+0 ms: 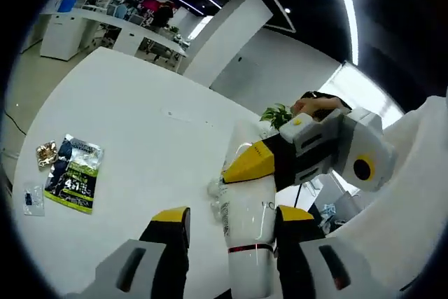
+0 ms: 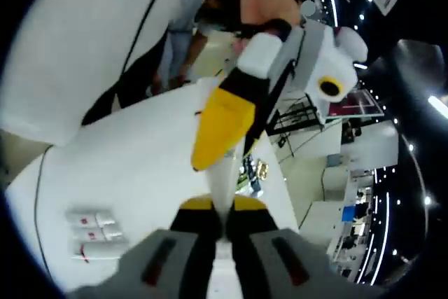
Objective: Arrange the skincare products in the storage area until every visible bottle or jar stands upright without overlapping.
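Note:
A white bottle (image 1: 248,243) with a red band stands between the jaws of my left gripper (image 1: 232,227). Those jaws are open: the right one is against the bottle and the left one stands apart from it. The right gripper's yellow finger (image 1: 248,166) comes in from the right across the bottle's upper part. In the right gripper view my right gripper (image 2: 222,209) is shut on the narrow white end of the bottle (image 2: 222,176). The left gripper's yellow finger (image 2: 220,127) lies alongside it just beyond.
On the white table (image 1: 140,117) lie a green sachet (image 1: 73,173) and two small packets (image 1: 45,152) at the left. Several white tubes with red marks (image 2: 94,232) lie side by side. A potted plant (image 1: 276,113) stands at the far edge. A person (image 2: 210,26) stands beyond the table.

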A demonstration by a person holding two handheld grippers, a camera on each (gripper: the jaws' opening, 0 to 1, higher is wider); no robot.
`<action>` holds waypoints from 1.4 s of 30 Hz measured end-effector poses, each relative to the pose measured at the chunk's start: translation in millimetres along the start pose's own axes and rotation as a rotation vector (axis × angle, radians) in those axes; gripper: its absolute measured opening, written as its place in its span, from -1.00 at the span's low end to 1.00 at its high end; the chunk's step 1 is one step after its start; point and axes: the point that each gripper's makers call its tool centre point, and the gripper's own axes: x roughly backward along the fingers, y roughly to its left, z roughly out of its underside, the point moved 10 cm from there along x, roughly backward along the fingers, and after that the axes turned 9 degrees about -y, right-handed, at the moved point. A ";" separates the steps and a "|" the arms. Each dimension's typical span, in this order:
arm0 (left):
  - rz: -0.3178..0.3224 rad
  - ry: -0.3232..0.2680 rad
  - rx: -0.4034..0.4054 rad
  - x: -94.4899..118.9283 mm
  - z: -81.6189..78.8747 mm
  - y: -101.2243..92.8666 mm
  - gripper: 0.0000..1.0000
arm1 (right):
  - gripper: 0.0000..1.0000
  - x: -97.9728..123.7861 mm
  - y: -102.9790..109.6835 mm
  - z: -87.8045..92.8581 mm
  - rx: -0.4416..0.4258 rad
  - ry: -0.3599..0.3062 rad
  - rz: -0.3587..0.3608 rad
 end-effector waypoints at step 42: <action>0.139 -0.015 0.297 -10.2 32.2 -11.5 -0.29 | -0.78 -14.2 -0.9 -29.9 0.156 -0.089 -0.153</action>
